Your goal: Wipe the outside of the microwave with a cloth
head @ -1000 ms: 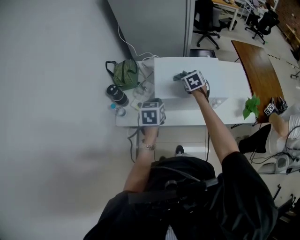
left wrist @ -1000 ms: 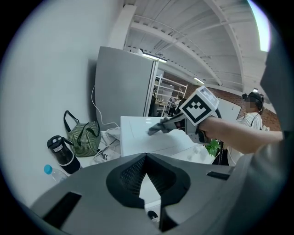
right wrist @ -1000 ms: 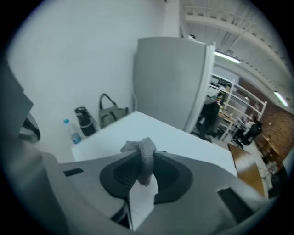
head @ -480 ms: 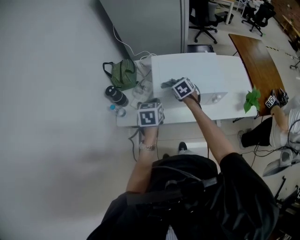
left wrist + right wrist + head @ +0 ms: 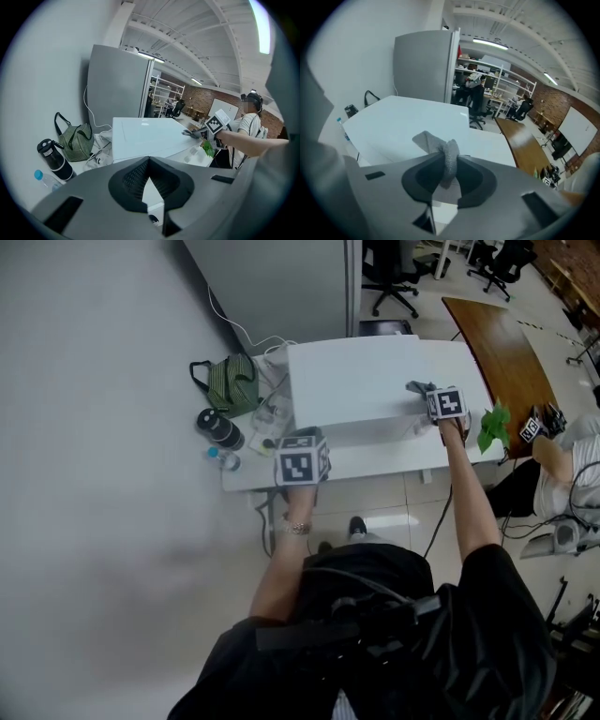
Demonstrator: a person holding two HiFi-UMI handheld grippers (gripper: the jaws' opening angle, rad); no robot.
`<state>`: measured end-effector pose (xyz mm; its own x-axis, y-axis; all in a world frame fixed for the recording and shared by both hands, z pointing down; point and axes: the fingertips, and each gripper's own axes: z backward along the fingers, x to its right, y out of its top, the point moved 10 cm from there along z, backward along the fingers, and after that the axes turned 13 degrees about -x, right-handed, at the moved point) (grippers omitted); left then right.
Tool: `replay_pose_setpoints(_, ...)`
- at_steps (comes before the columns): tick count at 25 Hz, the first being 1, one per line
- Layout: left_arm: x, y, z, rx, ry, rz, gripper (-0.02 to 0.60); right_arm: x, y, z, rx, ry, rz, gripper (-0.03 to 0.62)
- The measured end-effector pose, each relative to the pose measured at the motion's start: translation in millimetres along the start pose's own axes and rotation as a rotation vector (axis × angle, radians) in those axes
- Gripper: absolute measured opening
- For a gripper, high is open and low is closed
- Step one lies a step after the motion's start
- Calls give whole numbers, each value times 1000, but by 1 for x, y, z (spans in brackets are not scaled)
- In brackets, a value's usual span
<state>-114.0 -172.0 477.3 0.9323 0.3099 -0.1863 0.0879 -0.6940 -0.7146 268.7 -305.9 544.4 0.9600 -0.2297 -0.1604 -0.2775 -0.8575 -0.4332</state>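
The white microwave stands on a white table; I see its flat top. My right gripper is at the top's right edge, shut on a grey cloth that rests on the surface. In the right gripper view the cloth is bunched between the jaws of the right gripper, above the microwave top. My left gripper hovers at the table's front left, near the microwave's front left corner. In its own view the left gripper has its jaws closed together on nothing, facing the microwave.
Left of the microwave lie a green striped bag, a black bottle, a small water bottle and cables. A grey cabinet stands behind. A green plant, a brown table and another person are at the right.
My right gripper has slid the cloth across the microwave top from its left-middle to the right edge. The left gripper has stayed in place.
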Motion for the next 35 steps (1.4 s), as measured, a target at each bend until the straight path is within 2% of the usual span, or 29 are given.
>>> replay_pose_setpoints(3,-4,-2,4,9,5,8,-6,-4,0,9,-52,-80,-43,69)
replay_pose_setpoints(4,-6,-3,6,12,9,13,-6,-21,5,15,-28,-57,-33,69)
replay_pose_setpoints(5,-9,-3,9,16,14,18,-6,-46,13,23,37,10,-6,69)
replay_pose_setpoints(7,-14,-3,14,29,30,30,-6,-112,31,40,167,177,80,69)
replay_pose_setpoints(10,-25,-5,25,58,81,51,-6,-228,47,61,221,340,297,69)
replay_pose_setpoints(12,-32,-8,33,69,113,65,-6,-288,47,59,208,370,431,69)
replay_pose_setpoints(15,-39,-13,39,70,134,86,-6,-327,41,49,117,303,545,70)
replay_pose_setpoints(18,-40,-18,41,64,135,91,-6,-310,37,50,86,240,528,71)
replay_pose_setpoints(21,-41,-20,39,55,128,91,-6,-258,26,42,109,203,459,71)
replay_pose_setpoints(25,-37,-17,31,52,100,81,-6,-149,-2,27,79,112,246,71)
replay_pose_setpoints(27,-29,-13,27,54,77,68,-6,-94,-21,21,67,98,129,71)
replay_pose_setpoints(30,-15,-8,20,54,40,41,-6,-32,-44,26,31,38,-2,71)
replay_pose_setpoints(33,-1,-4,13,50,6,17,-6,-4,-49,25,-1,-30,-33,71)
replay_pose_setpoints(35,6,-1,10,49,-12,4,-6,-7,-45,22,-21,-38,-24,71)
